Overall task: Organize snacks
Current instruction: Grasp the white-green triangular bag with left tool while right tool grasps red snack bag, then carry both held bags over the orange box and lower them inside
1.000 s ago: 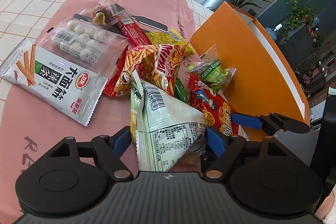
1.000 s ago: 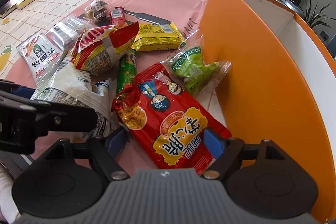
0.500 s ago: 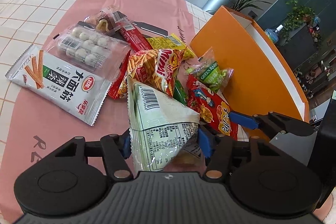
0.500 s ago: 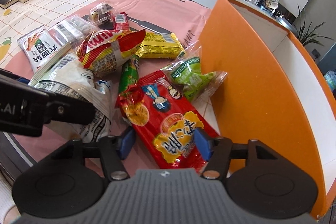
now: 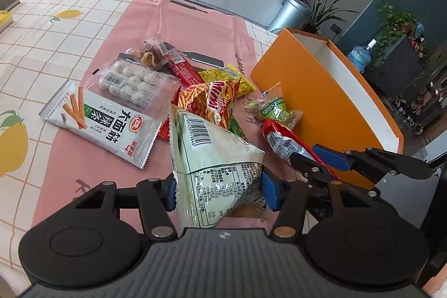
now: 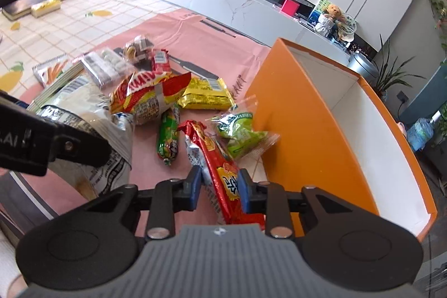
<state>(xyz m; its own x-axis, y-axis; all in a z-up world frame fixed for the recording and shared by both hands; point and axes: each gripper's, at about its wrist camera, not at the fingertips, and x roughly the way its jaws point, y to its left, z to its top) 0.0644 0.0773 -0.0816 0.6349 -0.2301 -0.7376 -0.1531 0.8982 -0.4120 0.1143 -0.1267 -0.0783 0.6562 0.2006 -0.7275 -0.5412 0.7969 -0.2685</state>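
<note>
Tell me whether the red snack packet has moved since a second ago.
Yes. The red snack packet, flat on the pink mat earlier, is now lifted edge-up, pinched in the right gripper beside the orange box.

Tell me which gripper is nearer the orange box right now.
Right. The right gripper, shut on the red snack bag, sits just beside the orange box; the left gripper, holding the white bag, is farther out.

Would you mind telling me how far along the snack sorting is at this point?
Early on: no snack shows in the visible part of the orange box. In hand: the left hand-held gripper is shut on the white bag, and the right hand-held gripper is shut on the red packet. Left on the pink mat: the raisin pouch, yellow packet, Mimi bag and several more.
</note>
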